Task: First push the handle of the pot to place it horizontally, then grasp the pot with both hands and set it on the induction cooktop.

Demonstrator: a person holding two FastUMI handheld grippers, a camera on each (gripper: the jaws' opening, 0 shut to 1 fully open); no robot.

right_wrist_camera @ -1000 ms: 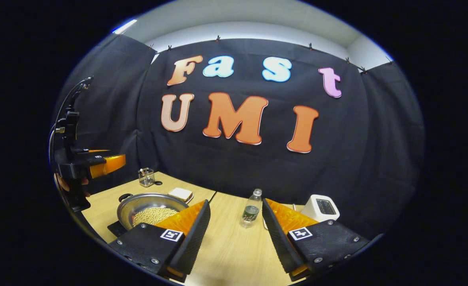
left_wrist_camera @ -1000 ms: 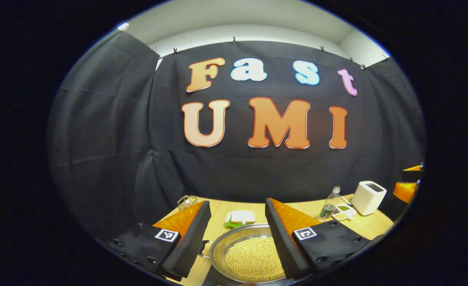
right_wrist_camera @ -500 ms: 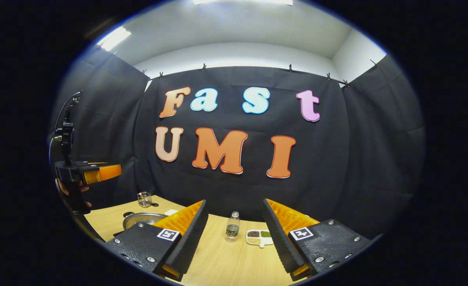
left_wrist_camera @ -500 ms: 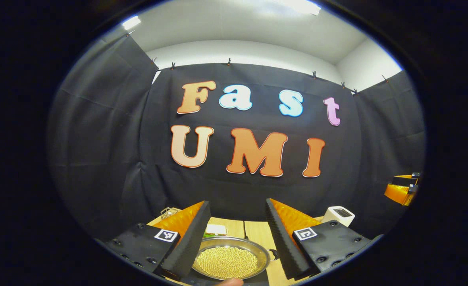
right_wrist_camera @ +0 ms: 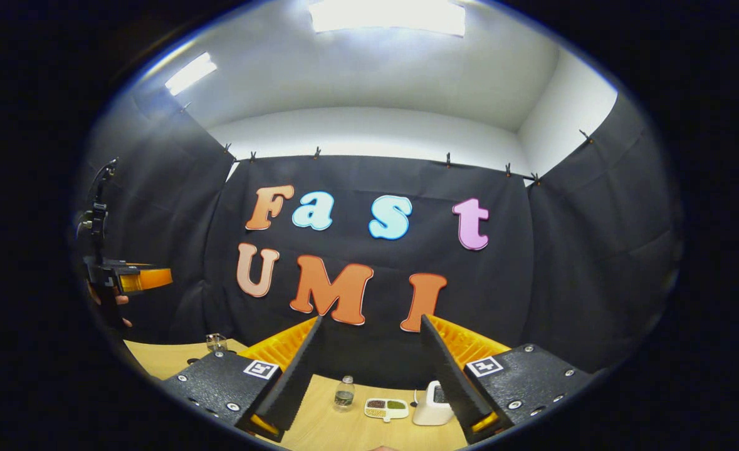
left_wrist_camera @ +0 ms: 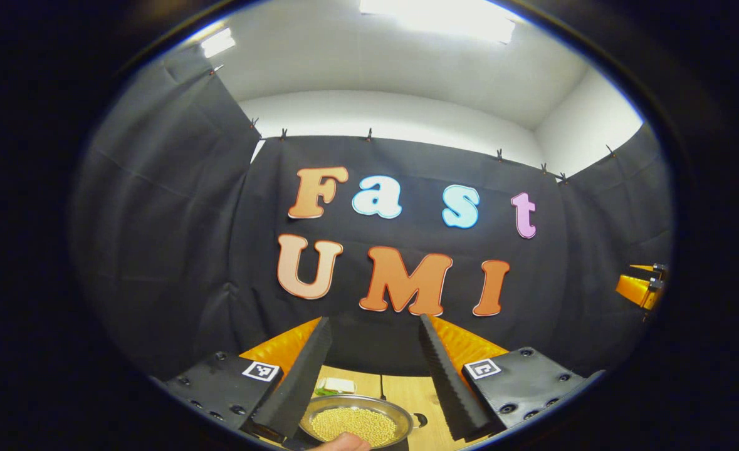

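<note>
So both claws were up off the bench, pointed at the booth wall, nothing held in either.

Left gripper view: left claw (left_wrist_camera: 370, 376) had its jaws spread wide, empty. Pot (left_wrist_camera: 356, 425) sat low center of the frame, between and below the fingers, on the wooden bench (left_wrist_camera: 420, 396), full of small yellow beans (left_wrist_camera: 354, 423). A dark side handle (left_wrist_camera: 420, 418) stuck out at the pot's right edge. A dark slab showed under the pot's front edge; couldn't tell if it was the cooktop. A pale block on a green item (left_wrist_camera: 336, 386) lay just behind the pot. A fingertip (left_wrist_camera: 344, 442) poked in at the bottom edge. Right claw's body showed at the far right of the frame, mid height.

Right gripper view: right claw (right_wrist_camera: 369, 379) also wide open, empty. Between its fingers, farther back on the bench: a small bottle (right_wrist_camera: 344, 393), a divided dish (right_wrist_camera: 387, 408) and a white appliance (right_wrist_camera: 430, 404) partly behind the right finger. A glass container (right_wrist_camera: 216, 342) sat lower left. Left claw showed at the left edge, held by a hand (right_wrist_camera: 113, 303).
</note>
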